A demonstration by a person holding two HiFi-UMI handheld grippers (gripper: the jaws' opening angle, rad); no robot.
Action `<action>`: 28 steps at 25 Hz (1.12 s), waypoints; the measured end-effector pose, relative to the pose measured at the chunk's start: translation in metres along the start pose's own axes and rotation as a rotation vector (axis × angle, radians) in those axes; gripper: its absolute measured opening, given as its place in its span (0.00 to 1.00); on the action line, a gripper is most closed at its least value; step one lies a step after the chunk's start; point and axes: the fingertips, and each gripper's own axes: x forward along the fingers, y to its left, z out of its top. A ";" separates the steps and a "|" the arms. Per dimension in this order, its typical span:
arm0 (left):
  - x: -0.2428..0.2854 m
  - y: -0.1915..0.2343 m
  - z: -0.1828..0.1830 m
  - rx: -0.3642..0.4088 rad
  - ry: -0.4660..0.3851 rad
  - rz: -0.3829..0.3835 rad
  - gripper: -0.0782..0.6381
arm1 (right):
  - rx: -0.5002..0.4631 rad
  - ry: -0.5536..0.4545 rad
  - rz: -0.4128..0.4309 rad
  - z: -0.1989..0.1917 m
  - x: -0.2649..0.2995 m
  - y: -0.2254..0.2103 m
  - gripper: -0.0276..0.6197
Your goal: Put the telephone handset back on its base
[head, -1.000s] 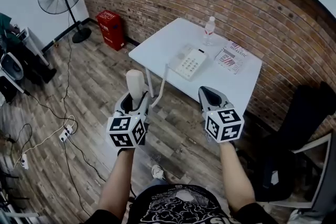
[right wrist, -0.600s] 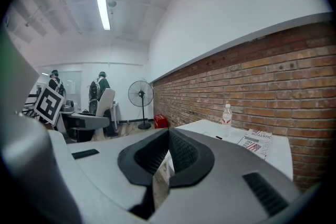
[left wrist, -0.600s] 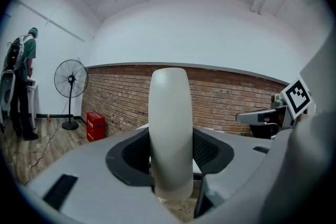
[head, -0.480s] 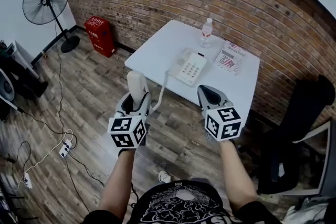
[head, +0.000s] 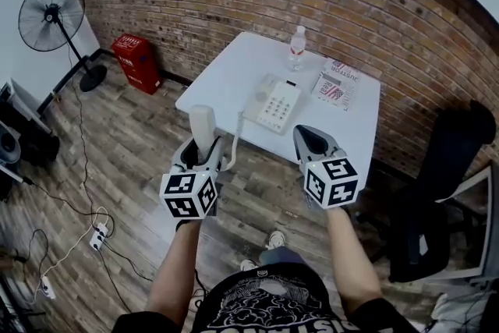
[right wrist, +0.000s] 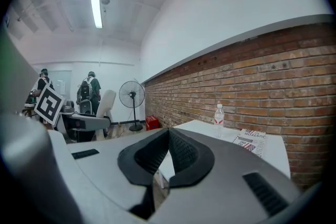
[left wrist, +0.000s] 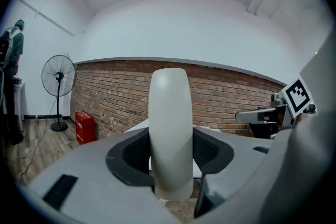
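Observation:
The white telephone handset (head: 203, 127) stands upright between the jaws of my left gripper (head: 204, 148), which is shut on it. In the left gripper view the handset (left wrist: 169, 128) fills the gap between the dark pads. Its coiled cord (head: 236, 138) runs up to the white telephone base (head: 273, 104), which sits near the front of the white table (head: 226, 74). My right gripper (head: 312, 140) hangs level with the left one, short of the table, shut and with nothing in it. Its pads (right wrist: 181, 152) meet in the right gripper view.
A water bottle (head: 297, 47) and a magazine (head: 337, 84) lie behind and to the right of the base. A black chair (head: 437, 199) stands on the right; a fan (head: 51, 12) and a red box (head: 132, 62) on the left. Cables and a power strip (head: 97, 234) lie on the wooden floor.
The table and telephone base have drifted left and slightly nearer in the head view as the person steps forward. Both grippers keep their place and grip.

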 end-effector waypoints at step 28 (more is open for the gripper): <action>0.261 -0.003 0.010 0.054 0.106 -0.123 0.40 | 0.046 0.003 -0.084 0.022 0.168 -0.172 0.05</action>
